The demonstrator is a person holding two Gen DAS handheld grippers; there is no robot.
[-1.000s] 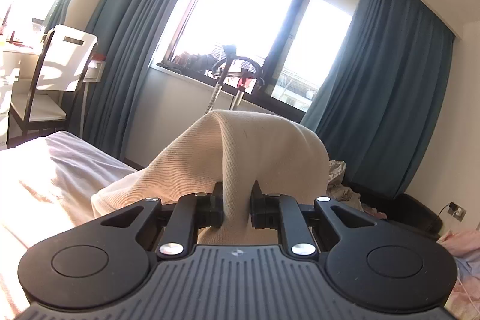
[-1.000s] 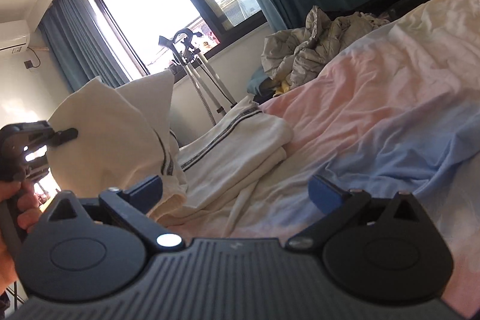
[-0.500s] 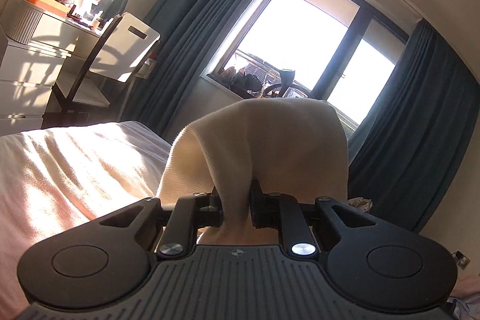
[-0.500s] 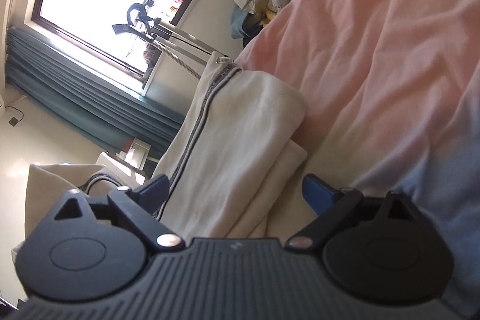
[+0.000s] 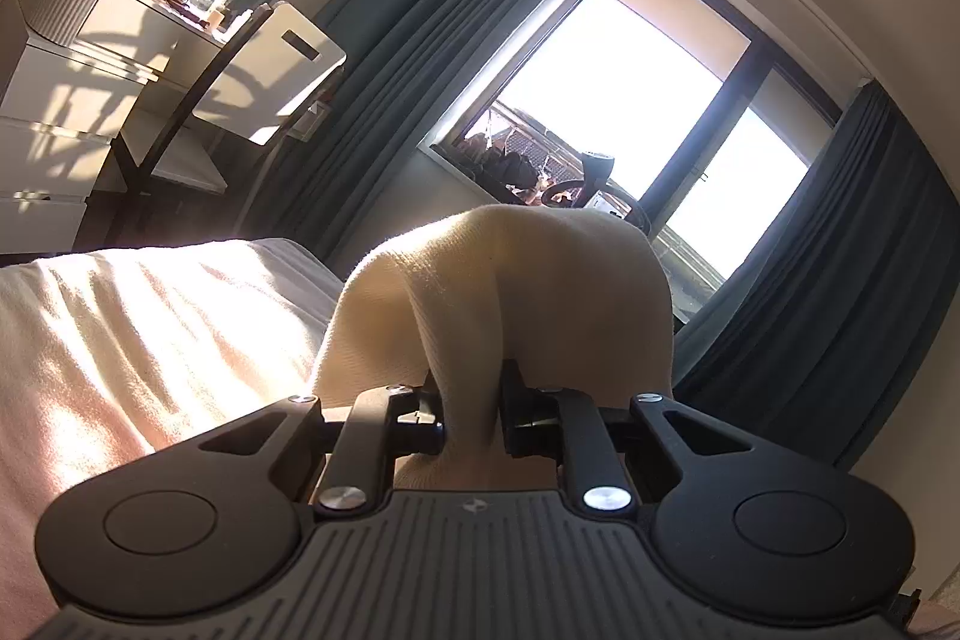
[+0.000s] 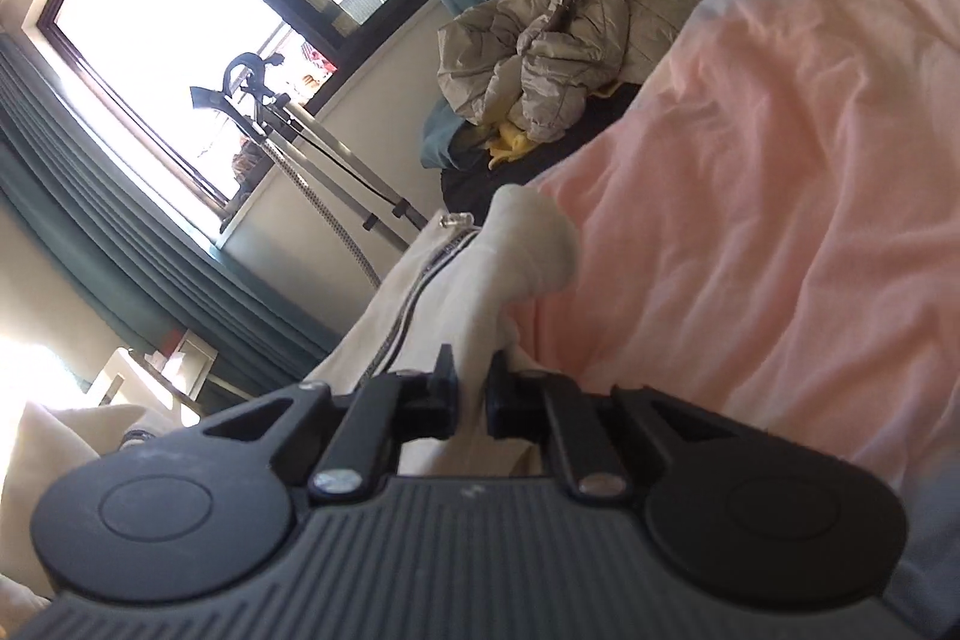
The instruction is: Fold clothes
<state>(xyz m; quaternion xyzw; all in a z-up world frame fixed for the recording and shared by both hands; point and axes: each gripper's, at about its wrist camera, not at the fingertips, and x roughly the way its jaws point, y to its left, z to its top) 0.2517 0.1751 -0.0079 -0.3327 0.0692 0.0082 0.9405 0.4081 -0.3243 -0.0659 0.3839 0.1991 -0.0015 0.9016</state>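
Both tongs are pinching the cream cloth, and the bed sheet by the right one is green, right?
Not quite. The bed sheet is pink, not green, as the right wrist view shows. The rest holds: the left tongs and right tongs each pinch the cream cloth.

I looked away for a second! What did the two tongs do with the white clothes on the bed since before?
The right tongs have just been closing: wide open over the cream garment before, they now pinch a fold of it above the pink bedsheet. That view has also swung closer to the cloth. The left tongs stayed clamped on their bunch of cream fabric, though their view tilted.
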